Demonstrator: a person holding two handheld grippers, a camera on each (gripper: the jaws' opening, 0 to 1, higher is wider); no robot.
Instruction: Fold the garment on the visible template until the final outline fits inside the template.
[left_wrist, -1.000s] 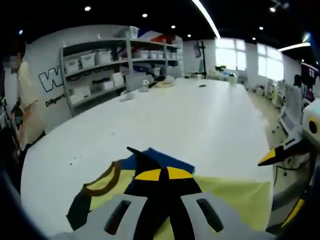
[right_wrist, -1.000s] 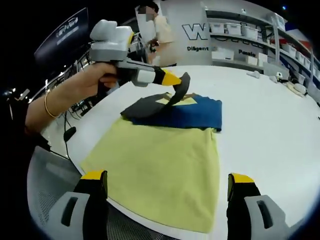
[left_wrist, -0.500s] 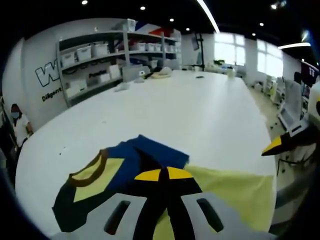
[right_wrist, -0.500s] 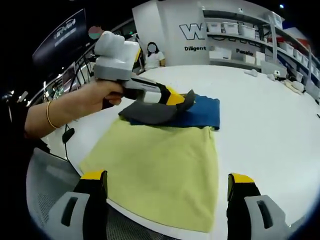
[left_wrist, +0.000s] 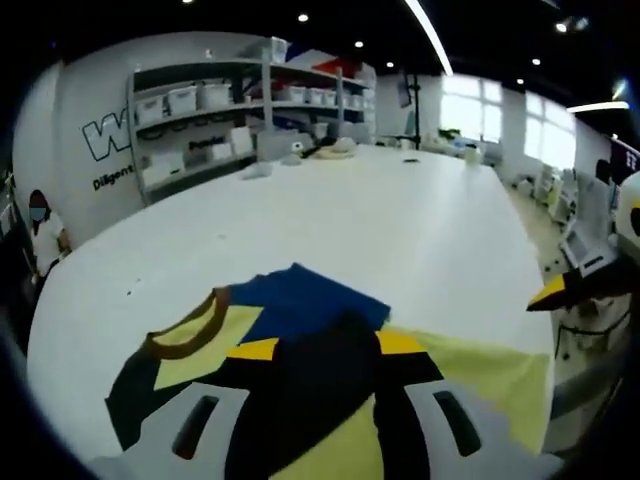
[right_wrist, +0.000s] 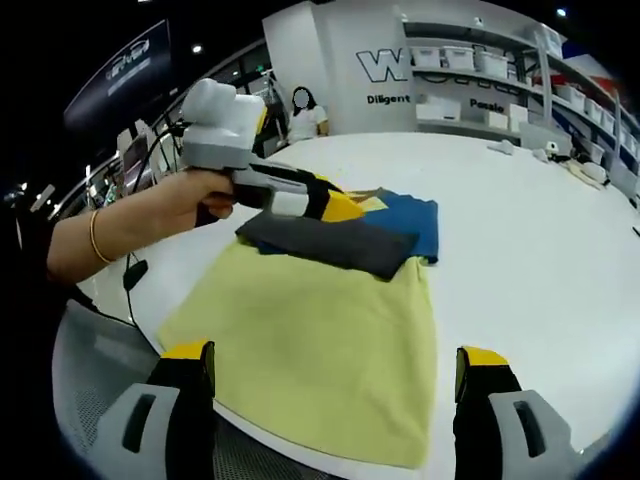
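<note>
Left gripper view. Item: garment (left_wrist: 330, 385), a T-shirt in pale yellow with a dark sleeve, a blue sleeve and a brown-trimmed neckline (left_wrist: 190, 325). It lay flat on the white table (left_wrist: 380, 230) at the near edge, directly under the camera. Dark sleeve folded in over the yellow body; blue sleeve spread beyond it. No separate template outline could be made out under the cloth. Judged light, limp and easily dragged; likely to crease or slide on the smooth tabletop, not fragile. Best taken by a pinch at a hem or sleeve edge, through one layer. Left gripper (left_wrist: 325, 350): jaws stood parted to a moderate gap, astride the dark sleeve fold, tips at or just above the cloth; nothing appeared pinched between them. The other gripper's yellow tip showed at the right margin, off the table.

Right gripper view. Same garment (right_wrist: 320, 340), yellow body toward the camera, dark sleeve lying as a band across its upper part, blue sleeve behind it. A hand (right_wrist: 190, 200) held the left gripper (right_wrist: 335, 205) low over the dark band, yellow tips touching or just above it. Right gripper (right_wrist: 335, 375): jaws wide apart, held clear above the near hem, holding nothing and touching nothing. Shelving with bins stood along the far wall.
</note>
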